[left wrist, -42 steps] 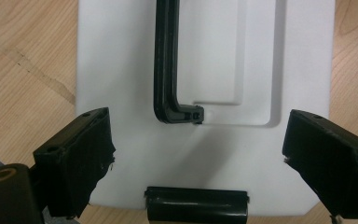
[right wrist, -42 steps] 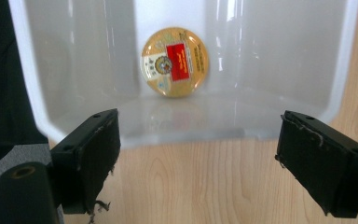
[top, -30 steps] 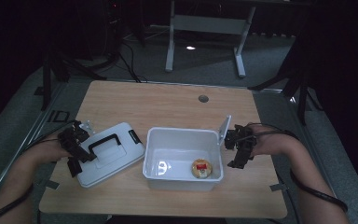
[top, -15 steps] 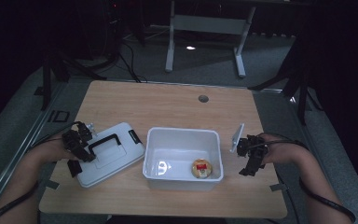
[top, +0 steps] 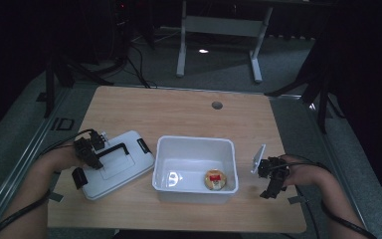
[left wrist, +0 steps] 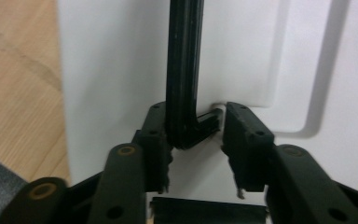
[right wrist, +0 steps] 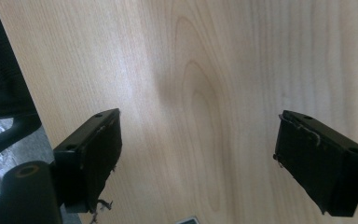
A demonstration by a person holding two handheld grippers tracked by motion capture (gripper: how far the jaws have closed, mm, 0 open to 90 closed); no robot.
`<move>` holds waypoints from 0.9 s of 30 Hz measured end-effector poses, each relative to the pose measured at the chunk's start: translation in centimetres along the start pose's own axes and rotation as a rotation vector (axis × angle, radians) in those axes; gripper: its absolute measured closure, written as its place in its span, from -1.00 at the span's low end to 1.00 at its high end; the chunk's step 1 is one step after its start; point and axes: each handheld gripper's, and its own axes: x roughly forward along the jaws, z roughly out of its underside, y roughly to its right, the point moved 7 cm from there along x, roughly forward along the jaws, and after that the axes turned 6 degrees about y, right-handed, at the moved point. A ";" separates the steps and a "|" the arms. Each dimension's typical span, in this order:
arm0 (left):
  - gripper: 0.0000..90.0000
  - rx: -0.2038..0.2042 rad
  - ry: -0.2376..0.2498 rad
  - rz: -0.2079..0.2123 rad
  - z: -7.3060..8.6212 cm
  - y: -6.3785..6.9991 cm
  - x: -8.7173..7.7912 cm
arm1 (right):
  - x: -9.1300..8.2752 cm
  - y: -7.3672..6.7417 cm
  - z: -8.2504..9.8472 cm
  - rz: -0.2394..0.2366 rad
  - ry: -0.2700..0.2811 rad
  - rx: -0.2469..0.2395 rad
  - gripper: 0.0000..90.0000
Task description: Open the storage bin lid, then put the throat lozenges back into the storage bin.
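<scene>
Left gripper view puts the matter plainly: the left hand-held gripper [left wrist: 193,149] has its jaws either side of the black handle [left wrist: 182,70] on the white lid [left wrist: 107,70], and they have just been closing on it; one jaw touches the bar at its bend, the other stands a little off, so nothing is pinched yet. The lid lies flat on the table [top: 179,109], just left of the open white bin [top: 195,167], which holds a small round packaged item [top: 216,179] near its front right corner. To do this well I'd say finish the squeeze square across the bar, close to the bend, then lift straight so the lid doesn't swing; carry it level over the bin. Right of the bin, the right hand-held gripper [right wrist: 198,158] hangs over bare table with jaws wide apart and nothing in them; it could steady the bin's wall.
</scene>
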 end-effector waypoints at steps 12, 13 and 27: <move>0.84 -0.016 -0.024 0.075 -0.2 0.4 0.2 | 1.2 -0.1 1.1 -0.015 -0.026 0.020 -0.68; 0.84 -0.016 -0.026 0.076 -0.3 0.4 0.2 | 1.2 -0.1 1.1 -0.016 -0.023 0.022 -0.67; 0.85 -0.037 0.039 0.070 0.2 0.3 -2.1 | 1.1 0.0 1.2 -0.004 -0.007 0.041 -0.67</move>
